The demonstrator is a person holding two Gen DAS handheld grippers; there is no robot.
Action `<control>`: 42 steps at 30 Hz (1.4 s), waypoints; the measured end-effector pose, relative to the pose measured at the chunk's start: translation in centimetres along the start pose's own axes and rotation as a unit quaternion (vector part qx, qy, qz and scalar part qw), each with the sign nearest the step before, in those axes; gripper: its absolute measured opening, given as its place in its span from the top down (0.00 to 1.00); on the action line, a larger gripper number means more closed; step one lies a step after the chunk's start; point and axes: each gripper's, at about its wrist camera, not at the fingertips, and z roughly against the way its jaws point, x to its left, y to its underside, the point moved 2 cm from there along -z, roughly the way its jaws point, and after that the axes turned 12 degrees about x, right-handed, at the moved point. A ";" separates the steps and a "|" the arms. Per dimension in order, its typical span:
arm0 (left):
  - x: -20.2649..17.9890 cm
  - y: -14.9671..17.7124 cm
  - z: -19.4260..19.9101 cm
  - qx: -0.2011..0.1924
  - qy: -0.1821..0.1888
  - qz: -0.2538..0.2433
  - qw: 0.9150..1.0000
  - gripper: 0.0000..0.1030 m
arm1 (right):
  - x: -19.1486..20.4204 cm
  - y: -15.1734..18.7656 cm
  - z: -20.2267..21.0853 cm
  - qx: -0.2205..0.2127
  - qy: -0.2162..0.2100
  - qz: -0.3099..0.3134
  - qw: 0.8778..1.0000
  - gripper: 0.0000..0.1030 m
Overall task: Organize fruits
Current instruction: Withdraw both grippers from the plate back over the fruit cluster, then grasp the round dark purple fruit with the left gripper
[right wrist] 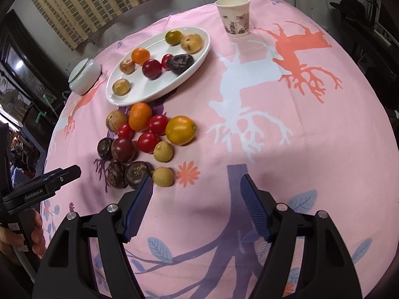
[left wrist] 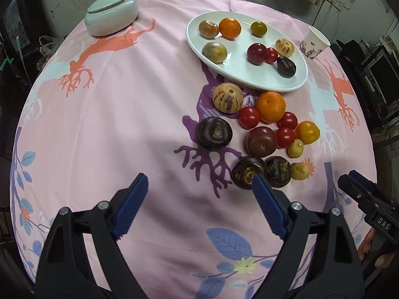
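A white oval plate (left wrist: 261,79) (right wrist: 154,92) holds several fruits: an orange (left wrist: 230,28), a dark red plum (left wrist: 256,53), a dark purple fruit (left wrist: 286,66) and pale round ones. A loose pile lies on the pink cloth in front of it: a striped melon-like fruit (left wrist: 227,97), an orange (left wrist: 270,106) (right wrist: 140,116), red tomatoes (left wrist: 249,117), a yellow fruit (right wrist: 180,130), dark purple fruits (left wrist: 214,133) (right wrist: 138,174). My left gripper (left wrist: 199,182) is open and empty, just left of the pile. My right gripper (right wrist: 197,182) is open and empty, just right of the pile.
A lidded pale green bowl (left wrist: 111,13) (right wrist: 84,76) stands at the far left of the table. A paper cup (right wrist: 233,16) (left wrist: 314,41) stands beyond the plate to the right. The round table's edge drops off all around. The other gripper shows in each view's edge (left wrist: 366,199) (right wrist: 42,186).
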 end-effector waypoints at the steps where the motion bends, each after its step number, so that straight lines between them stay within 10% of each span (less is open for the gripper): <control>1: -0.1 0.1 -0.1 0.002 0.000 -0.004 1.000 0.16 | 0.3 0.1 -0.1 0.001 0.000 0.007 1.000 0.29; 34: 0.6 -2.0 -5.0 0.035 0.011 -0.007 0.999 0.16 | 3.1 0.3 -5.1 0.067 -0.020 0.052 0.996 0.29; 42: -0.8 -4.3 -5.9 0.038 0.035 -0.032 0.998 0.45 | 3.2 0.1 -4.1 0.053 -0.025 0.060 0.996 0.29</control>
